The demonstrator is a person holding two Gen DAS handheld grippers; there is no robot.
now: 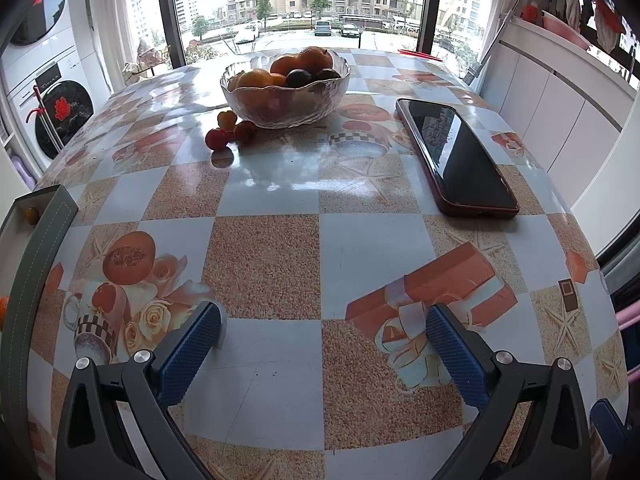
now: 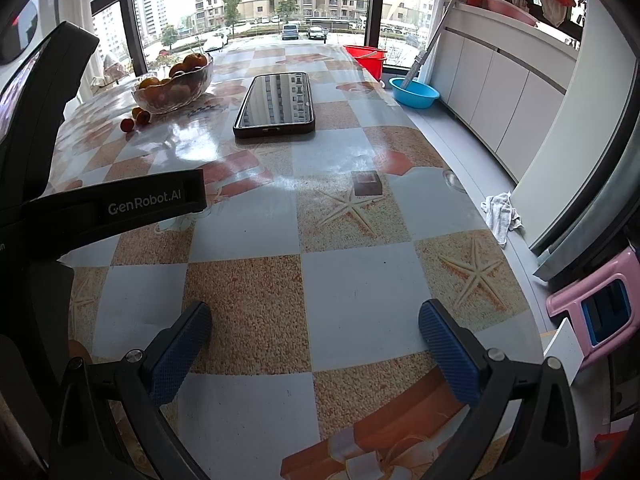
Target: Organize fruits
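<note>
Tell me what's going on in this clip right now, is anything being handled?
Nothing is being handled yet. Both the left gripper and the right gripper are open and empty, low over the checkered table. Farther off, a glass bowl already holds oranges and darker fruit, while three small red fruits lie loose on the table right beside it. A phone lies flat to the right of the bowl. Those loose fruits look like what is left to sort.

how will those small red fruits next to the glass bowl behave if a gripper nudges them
The small red fruits look round and lie loose on a glossy tablecloth, so they would probably roll. They seem light and smooth, so they might slip from the pads. They may bump the glass bowl beside them.
</note>
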